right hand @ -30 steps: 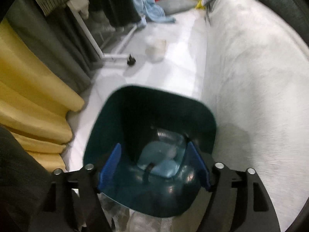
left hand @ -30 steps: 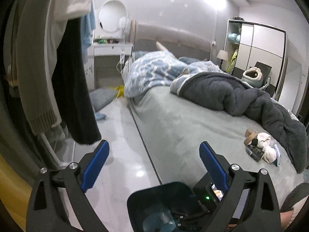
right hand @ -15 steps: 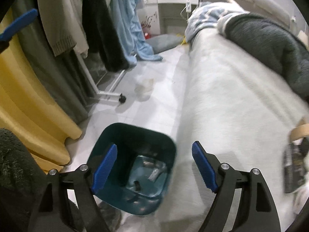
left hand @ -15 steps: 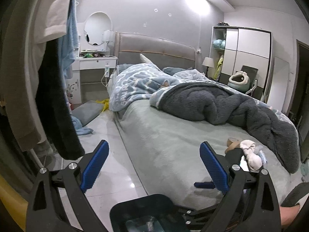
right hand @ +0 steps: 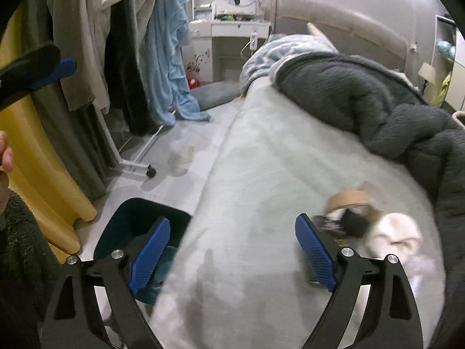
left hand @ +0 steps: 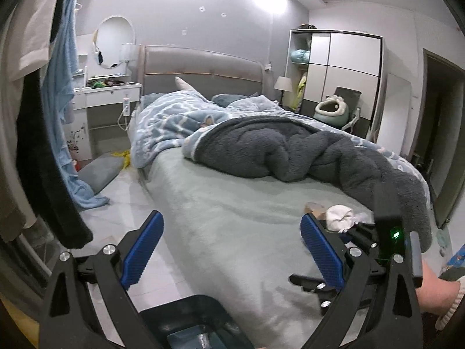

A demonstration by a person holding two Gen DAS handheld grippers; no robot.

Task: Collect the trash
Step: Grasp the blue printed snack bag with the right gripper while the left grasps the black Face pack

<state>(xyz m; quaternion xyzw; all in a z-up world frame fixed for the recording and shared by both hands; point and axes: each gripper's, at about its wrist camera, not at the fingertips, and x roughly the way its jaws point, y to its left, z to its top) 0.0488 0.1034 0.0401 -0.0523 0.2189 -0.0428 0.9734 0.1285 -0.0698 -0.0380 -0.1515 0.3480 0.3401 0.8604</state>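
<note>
Gaping wide with nothing between its blue pads (right hand: 315,251), the right gripper (right hand: 232,254) is hanging low over the near end of the bed (right hand: 261,157), pointing up along the pale cover. Just beyond its right-hand pad, a small heap of trash (right hand: 366,221) is lying on the cover: a brown tape roll (right hand: 347,199), something dark under it and a white crumpled wad (right hand: 393,232), all blurred, so no label or writing is readable. Behind its left-hand pad, the dark teal bin (right hand: 128,218) is standing on the floor against the bed's side. The left gripper (left hand: 231,247) is likewise holding its fingers spread and empty, hovering above the bin's rim (left hand: 186,305) and facing up the bed toward the headboard (left hand: 200,69). A grey blanket (left hand: 290,151) is lying bunched across the mattress, with hanging clothes (right hand: 116,43) crowding the left side.
</note>
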